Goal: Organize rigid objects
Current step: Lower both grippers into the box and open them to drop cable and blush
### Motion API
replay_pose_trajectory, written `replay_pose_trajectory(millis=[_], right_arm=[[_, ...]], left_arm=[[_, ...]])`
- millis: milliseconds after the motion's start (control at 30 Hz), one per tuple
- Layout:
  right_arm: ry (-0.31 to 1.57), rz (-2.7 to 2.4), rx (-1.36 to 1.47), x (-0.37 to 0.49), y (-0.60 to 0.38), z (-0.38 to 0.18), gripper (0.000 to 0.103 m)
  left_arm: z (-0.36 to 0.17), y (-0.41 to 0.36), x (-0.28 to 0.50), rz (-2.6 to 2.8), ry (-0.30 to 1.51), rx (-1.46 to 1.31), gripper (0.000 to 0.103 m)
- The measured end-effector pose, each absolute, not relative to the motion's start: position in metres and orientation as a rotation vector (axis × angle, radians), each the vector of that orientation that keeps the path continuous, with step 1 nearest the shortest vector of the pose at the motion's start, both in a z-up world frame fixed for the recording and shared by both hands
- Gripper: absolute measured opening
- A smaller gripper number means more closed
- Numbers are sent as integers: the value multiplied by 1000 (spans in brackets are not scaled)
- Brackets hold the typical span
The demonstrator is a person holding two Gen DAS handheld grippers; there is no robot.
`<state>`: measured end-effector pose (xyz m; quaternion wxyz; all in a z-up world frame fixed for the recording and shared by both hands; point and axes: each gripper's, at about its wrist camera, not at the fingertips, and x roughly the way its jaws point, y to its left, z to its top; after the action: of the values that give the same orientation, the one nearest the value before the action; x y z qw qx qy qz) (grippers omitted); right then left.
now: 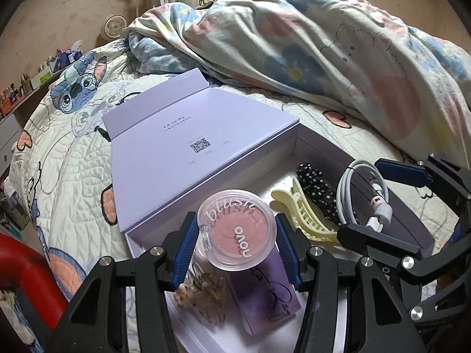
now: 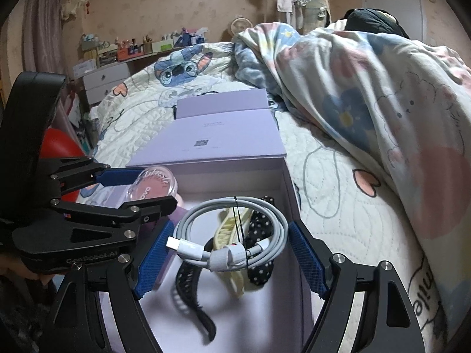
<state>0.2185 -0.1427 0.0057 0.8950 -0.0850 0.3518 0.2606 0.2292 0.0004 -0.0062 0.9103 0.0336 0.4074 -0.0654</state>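
Observation:
My left gripper (image 1: 235, 223) is shut on a round clear blush compact (image 1: 235, 235) with pink powder, held over the near end of an open lilac box (image 1: 323, 151). My right gripper (image 2: 231, 229) is shut on a coiled white charging cable (image 2: 191, 214), its blue pads (image 2: 306, 253) against both sides of the coil, above the box (image 2: 290, 194). In the left wrist view the right gripper (image 1: 379, 203) and cable (image 1: 344, 188) hang over the box's right side. In the right wrist view the left gripper (image 2: 153, 189) and the compact (image 2: 154, 185) sit at the left.
Inside the box lie a yellow hair claw (image 1: 300, 209), a black dotted fabric band (image 1: 318, 188), a black lace band (image 2: 188, 291), a small purple carton (image 1: 265, 294) and a leopard-print clip (image 1: 203, 294). The lid (image 1: 176, 153) lies flat behind. A heaped floral duvet (image 1: 323, 44) covers the bed's right.

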Motion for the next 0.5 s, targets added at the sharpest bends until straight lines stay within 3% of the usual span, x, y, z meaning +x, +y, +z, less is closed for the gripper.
replay_pose_trajectory(millis=[500], right_arm=[[765,510,-225,233,-135,-4,81]], left_arm=[[-23,-3,246,-103,888,107,52]])
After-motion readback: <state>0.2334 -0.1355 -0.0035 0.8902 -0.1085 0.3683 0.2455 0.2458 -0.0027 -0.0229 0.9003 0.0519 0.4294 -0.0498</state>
